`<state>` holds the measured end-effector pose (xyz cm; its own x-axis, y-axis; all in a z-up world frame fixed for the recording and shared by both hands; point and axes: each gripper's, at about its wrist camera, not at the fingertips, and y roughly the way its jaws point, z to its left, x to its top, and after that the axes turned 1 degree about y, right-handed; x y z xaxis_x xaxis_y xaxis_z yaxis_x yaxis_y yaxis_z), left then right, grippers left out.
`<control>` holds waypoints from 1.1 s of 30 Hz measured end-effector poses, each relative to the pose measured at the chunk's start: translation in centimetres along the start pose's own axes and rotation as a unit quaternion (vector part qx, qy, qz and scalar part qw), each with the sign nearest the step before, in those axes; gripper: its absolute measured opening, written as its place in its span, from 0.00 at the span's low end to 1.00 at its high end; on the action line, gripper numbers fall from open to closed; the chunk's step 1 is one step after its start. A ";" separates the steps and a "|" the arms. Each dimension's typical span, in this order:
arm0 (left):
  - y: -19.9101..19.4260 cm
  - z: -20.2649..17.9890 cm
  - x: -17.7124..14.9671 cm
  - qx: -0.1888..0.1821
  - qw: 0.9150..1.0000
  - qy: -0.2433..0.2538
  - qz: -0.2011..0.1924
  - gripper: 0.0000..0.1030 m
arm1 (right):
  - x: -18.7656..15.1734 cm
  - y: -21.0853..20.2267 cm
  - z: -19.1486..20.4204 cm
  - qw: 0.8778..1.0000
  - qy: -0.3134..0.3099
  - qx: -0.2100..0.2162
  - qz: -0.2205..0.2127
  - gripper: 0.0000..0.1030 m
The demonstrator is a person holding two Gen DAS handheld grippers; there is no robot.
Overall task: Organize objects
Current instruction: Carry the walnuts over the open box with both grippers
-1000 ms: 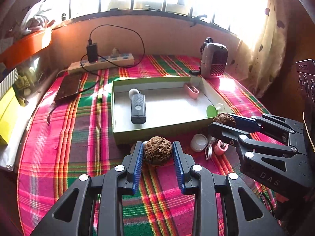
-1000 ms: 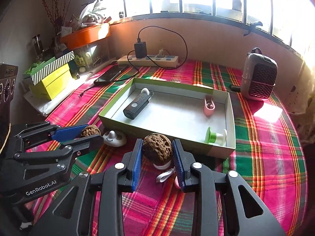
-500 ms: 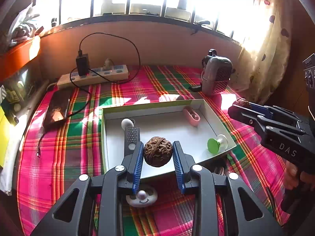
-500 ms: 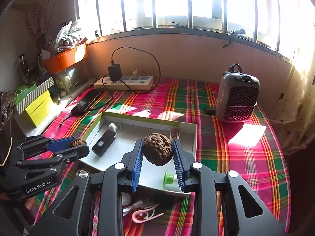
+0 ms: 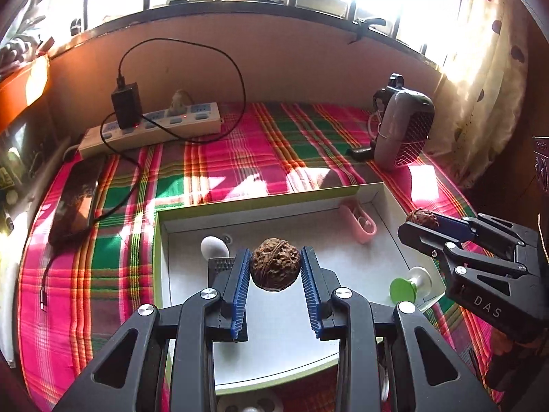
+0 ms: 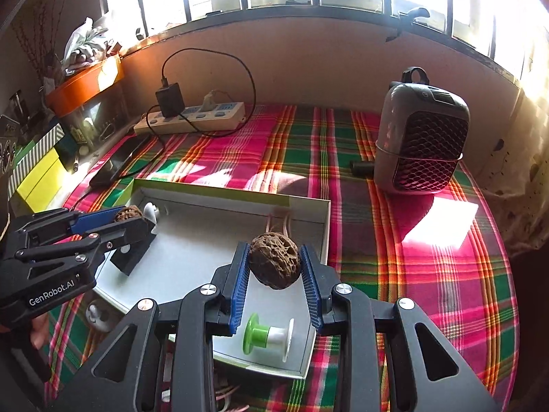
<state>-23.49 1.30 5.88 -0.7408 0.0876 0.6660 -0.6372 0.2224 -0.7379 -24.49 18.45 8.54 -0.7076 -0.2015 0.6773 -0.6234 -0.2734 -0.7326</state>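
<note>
Two walnuts are up in the air, one [image 5: 275, 263] pinched between the left tongs [image 5: 274, 271] and one [image 6: 274, 260] between the right tongs [image 6: 274, 267], both over the single green-rimmed tray [image 5: 260, 200], whose bare floor lies just ahead of the tips, with one green-capped spool [image 6: 267, 334] under the right tongs near the tray's near wall.

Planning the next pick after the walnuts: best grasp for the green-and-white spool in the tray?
The spool lies on its side near the tray's front right corner, green flange toward the left, white flange toward the right. Come from above and close on the narrow white core between the flanges, fingers across the axis; the flanges should stop it slipping. Both grippers are full now: left gripper, right gripper.
</note>
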 end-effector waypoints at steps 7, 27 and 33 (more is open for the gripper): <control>2.6 0.1 0.8 0.004 1.000 0.000 0.013 0.27 | -0.6 2.1 0.1 1.000 -0.015 -0.005 0.022 0.30; 5.8 0.0 1.3 0.029 0.999 0.010 0.032 0.27 | -1.4 4.0 0.9 0.998 -0.047 -0.032 0.034 0.30; 6.2 0.0 1.1 0.031 0.999 0.011 0.038 0.27 | -1.4 4.2 1.3 0.997 -0.059 -0.041 0.033 0.30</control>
<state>-28.25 2.79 2.06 -0.7835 0.1232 0.6090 -0.5913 0.1535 -0.7917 -25.62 16.33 4.63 -0.7067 -0.3271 0.6274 -0.6052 -0.1799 -0.7755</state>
